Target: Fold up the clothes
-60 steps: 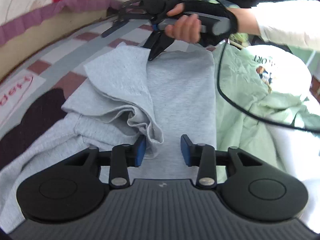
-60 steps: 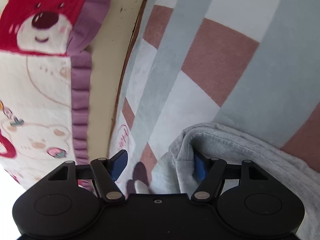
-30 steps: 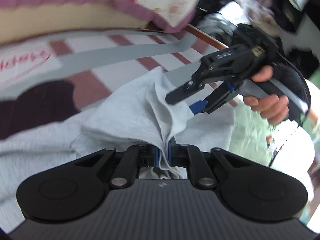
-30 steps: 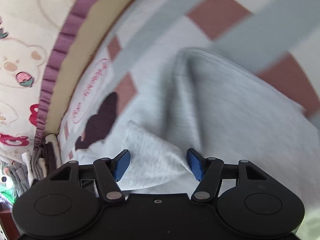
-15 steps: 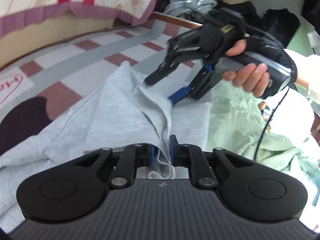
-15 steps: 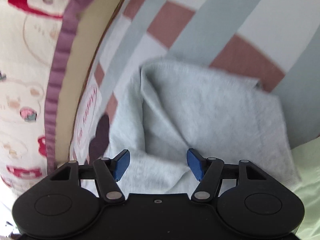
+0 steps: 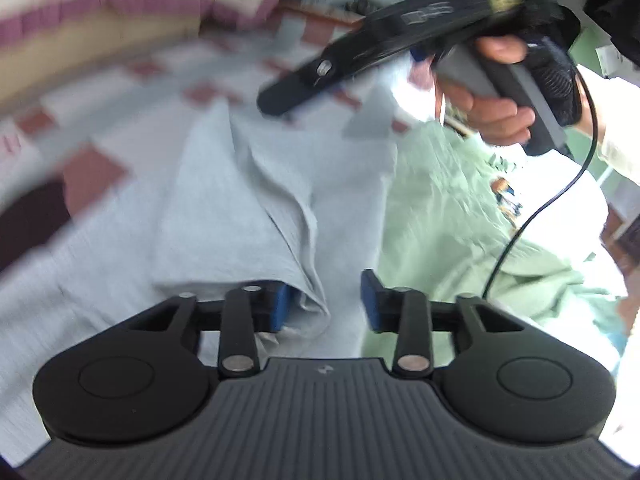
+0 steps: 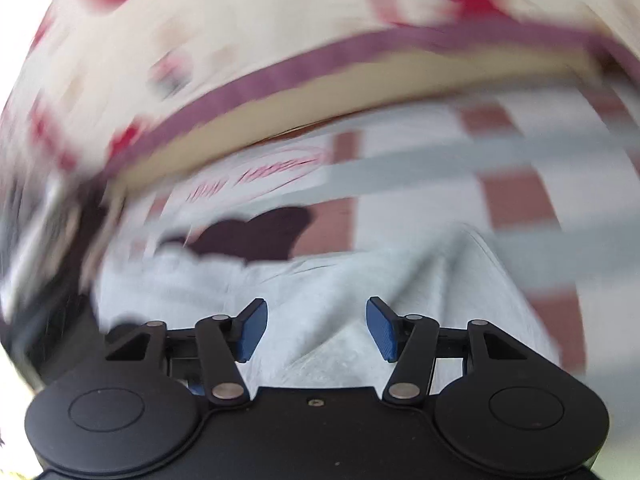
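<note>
Both claws are spread wide and empty: left gripper [image 7: 325, 307] is poised over the grey sweatshirt's [image 7: 224, 216] fold, right gripper [image 8: 316, 330] held above.

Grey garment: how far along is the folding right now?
Partly done: the grey garment has one flap laid over its middle on the bed. Nothing is in hand; the left tool and right tool are both open. Left: more folds, then the green shirt, unfolded beside it.
</note>
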Demonstrator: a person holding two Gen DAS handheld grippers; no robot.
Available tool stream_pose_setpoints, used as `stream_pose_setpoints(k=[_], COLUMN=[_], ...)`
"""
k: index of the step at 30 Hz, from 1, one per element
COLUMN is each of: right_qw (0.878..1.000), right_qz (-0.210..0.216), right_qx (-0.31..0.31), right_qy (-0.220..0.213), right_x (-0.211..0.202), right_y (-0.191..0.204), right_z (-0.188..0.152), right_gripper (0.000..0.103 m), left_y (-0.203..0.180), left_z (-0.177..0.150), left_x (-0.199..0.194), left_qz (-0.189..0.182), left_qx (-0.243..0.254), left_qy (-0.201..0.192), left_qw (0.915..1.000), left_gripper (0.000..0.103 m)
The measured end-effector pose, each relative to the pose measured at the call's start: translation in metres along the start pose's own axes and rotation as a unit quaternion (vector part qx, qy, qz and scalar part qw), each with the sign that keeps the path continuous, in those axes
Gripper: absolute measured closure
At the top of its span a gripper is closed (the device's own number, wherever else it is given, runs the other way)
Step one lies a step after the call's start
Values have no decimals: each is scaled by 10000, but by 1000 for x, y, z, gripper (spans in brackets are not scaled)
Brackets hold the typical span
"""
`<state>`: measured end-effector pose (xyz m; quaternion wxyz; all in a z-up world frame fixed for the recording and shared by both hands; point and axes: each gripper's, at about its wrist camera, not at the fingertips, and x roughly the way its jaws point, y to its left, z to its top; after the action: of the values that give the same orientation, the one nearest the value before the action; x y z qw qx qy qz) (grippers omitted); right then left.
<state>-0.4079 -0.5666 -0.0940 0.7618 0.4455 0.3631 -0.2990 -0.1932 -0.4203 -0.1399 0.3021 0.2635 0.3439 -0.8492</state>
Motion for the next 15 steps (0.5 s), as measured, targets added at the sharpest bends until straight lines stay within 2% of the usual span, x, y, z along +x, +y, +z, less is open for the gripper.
stream_pose_setpoints(k=[3,7,9,11,14,15], right_qw=[9970,9836,9765,9579,9263,9249], right_qz=[53,123,397,470,4,-127], right_qx=[-764,-1776,-2048,-2668,-3491,-3521], right_qy=[127,296,541,951,1417,1431], right_x=[5,13,12,0,-24,-31], right_y=[12,29,34,48,67,65], right_z=[3,6,4,-11,-36,-40], right_gripper=[42,45,97,97,97,97], left_y=[11,18,21,22,21,20], left_z=[-3,-1,-1,-2,2,5], left_x=[-2,-7,-8,-13,-20,-23], left_qz=[-163,-287,-286,-264,-170,-116], left_qx=[-384,-634,-687,-703,-615,-572], left_qy=[5,-4,9,11,-19,-75], left_qw=[9991,9976,9972,9972,9980,9983], left_gripper=[61,61,61,61,60,58])
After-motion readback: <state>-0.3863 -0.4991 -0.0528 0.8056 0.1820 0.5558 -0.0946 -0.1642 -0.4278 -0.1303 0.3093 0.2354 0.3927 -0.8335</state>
